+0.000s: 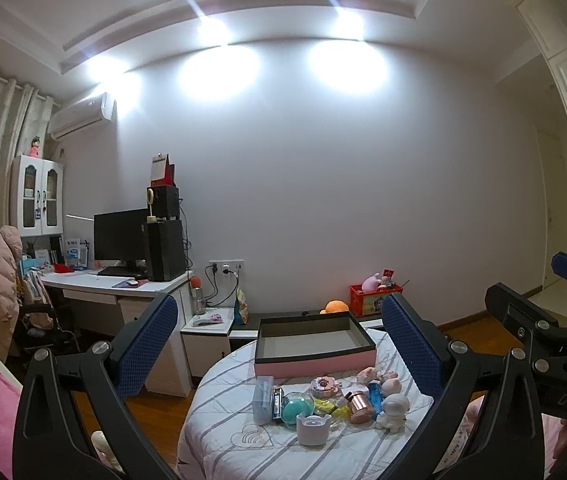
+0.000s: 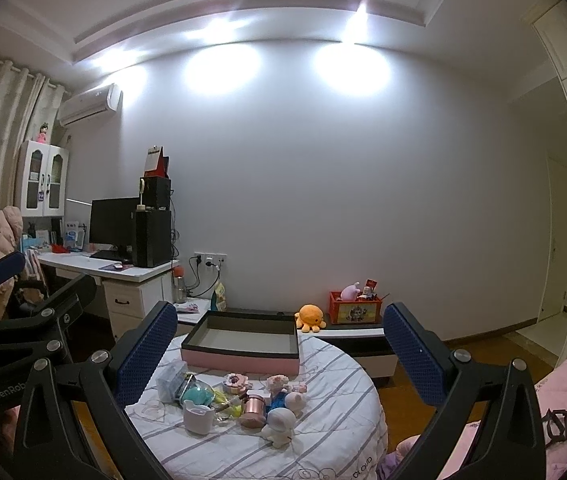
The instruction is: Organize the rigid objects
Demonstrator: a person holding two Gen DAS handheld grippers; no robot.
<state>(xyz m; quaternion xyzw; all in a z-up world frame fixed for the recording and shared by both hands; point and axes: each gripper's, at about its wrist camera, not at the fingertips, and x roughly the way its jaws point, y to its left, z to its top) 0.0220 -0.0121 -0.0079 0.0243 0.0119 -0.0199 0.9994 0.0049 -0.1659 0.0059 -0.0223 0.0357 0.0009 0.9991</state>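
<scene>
tongs both (image 1: 279, 344) (image 2: 279, 344) spread empty, rectangular pink box (image 1: 315, 346), glossy small toys (image 1: 323, 400), striped quilt (image 1: 243, 452)

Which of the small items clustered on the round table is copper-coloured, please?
The copper-coloured cylinder, right of the white cup; its neighbours are white, teal, yellow or pink.

Both my wrist cameras look forward between my spread jaws, level, from well back, at the striped bench (image 1: 243, 440) (image 2: 323, 420); they share its toys, the pink box (image 1: 315, 366) (image 2: 243, 362) and back wall.
</scene>
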